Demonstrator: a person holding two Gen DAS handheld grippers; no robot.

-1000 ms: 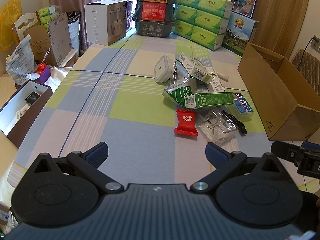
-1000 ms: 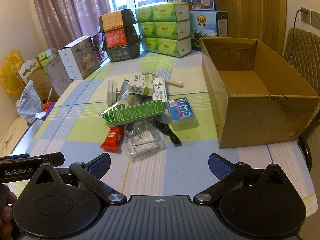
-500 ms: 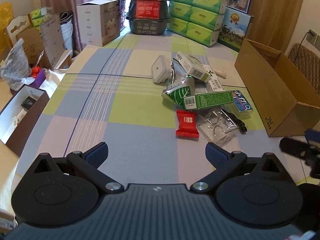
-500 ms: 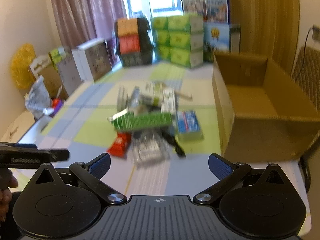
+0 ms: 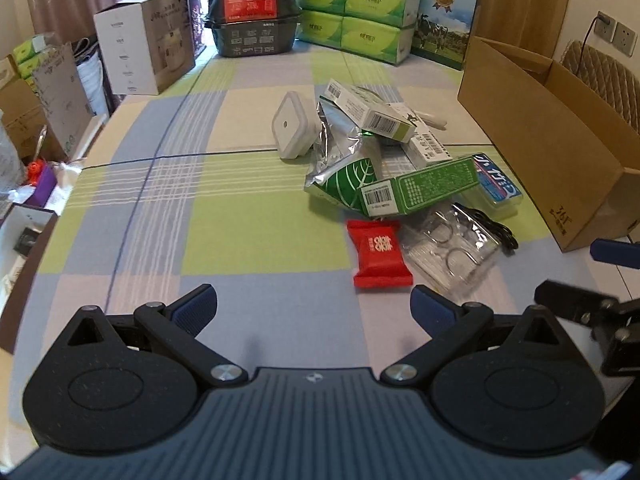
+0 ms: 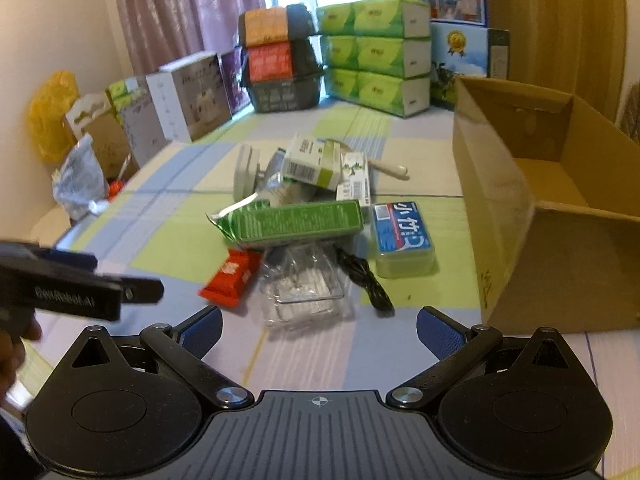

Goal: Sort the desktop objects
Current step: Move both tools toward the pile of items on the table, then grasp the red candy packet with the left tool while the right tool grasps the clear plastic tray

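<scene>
The left hand-held gripper was held spread wide and empty above the surface's near edge, and the right hand-held gripper was likewise spread with nothing between its fingers. Just beyond them, a red packet was seen touching a clear plastic tray. A long green box was piled behind, toward the surface's middle. An open cardboard box was set along the right edge.

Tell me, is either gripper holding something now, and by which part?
Nothing is held. The left gripper and the right gripper are both open and empty, short of the pile.
</scene>
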